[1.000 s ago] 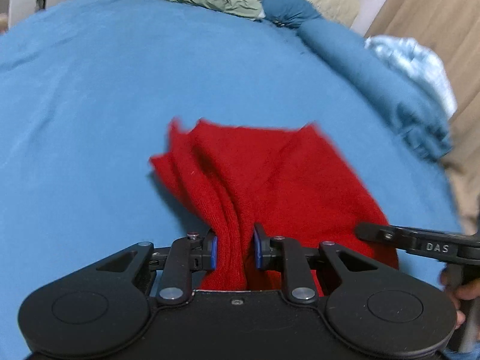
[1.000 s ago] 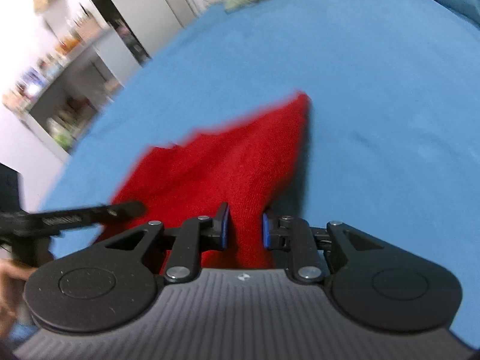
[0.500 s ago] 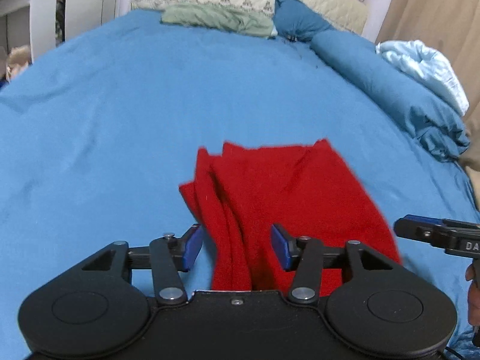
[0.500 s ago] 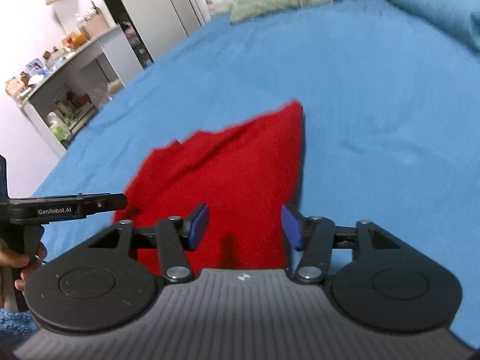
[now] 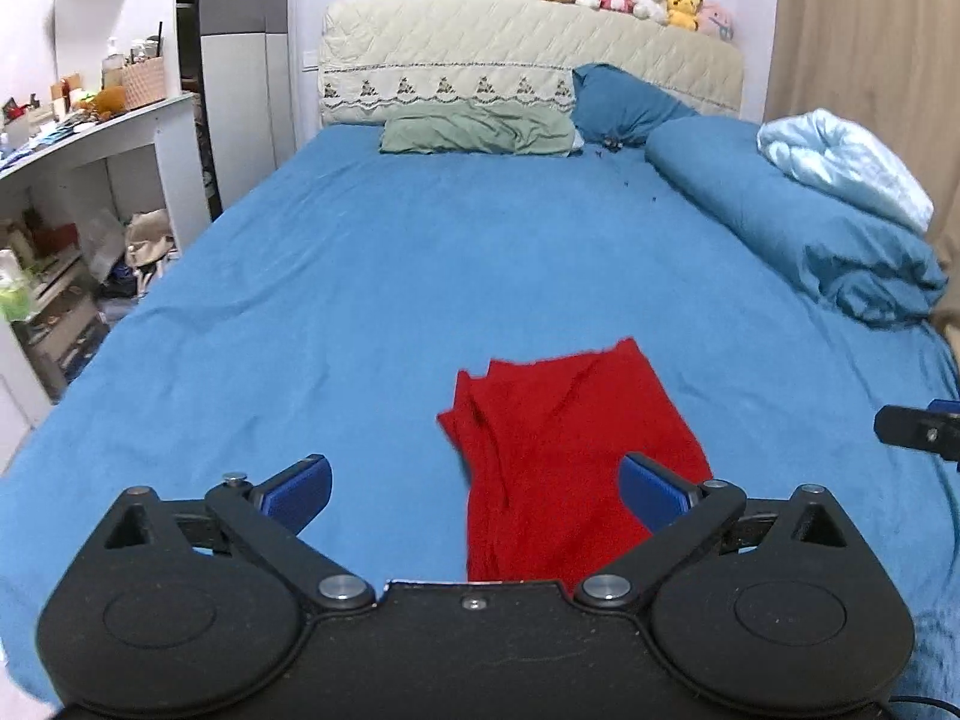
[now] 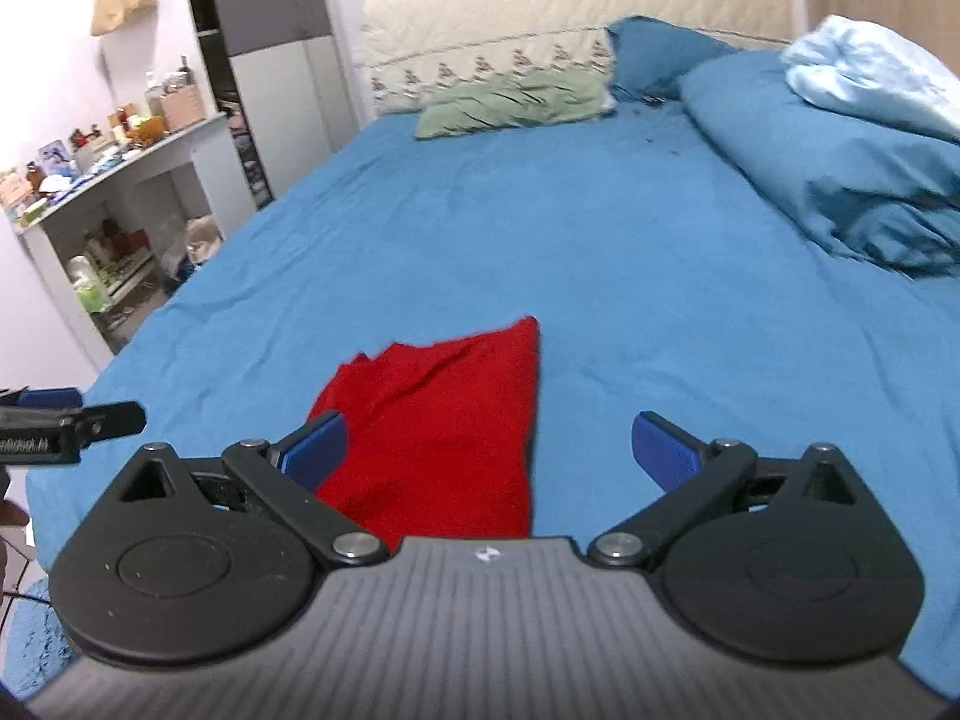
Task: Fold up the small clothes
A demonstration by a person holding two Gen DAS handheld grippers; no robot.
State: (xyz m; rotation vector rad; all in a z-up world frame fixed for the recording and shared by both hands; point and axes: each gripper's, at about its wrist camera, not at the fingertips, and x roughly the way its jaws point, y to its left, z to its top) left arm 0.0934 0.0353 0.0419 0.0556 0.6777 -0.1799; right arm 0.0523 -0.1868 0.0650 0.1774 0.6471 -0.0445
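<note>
Folded red cloth [image 5: 564, 456] flat on blue bed [image 5: 360, 276] (both grippers spread wide)

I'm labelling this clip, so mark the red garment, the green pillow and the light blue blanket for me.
red garment [image 5: 570, 456], left wrist view, middle of the folded cloth.
green pillow [image 5: 477, 135], left wrist view, its front face.
light blue blanket [image 6: 870, 81], right wrist view, its crumpled top.

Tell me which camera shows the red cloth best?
The left wrist view: the red cloth lies nearly whole there, its layered folds on its left edge plain. The right wrist view shows it blurrier, one corner hidden behind a finger.
</note>
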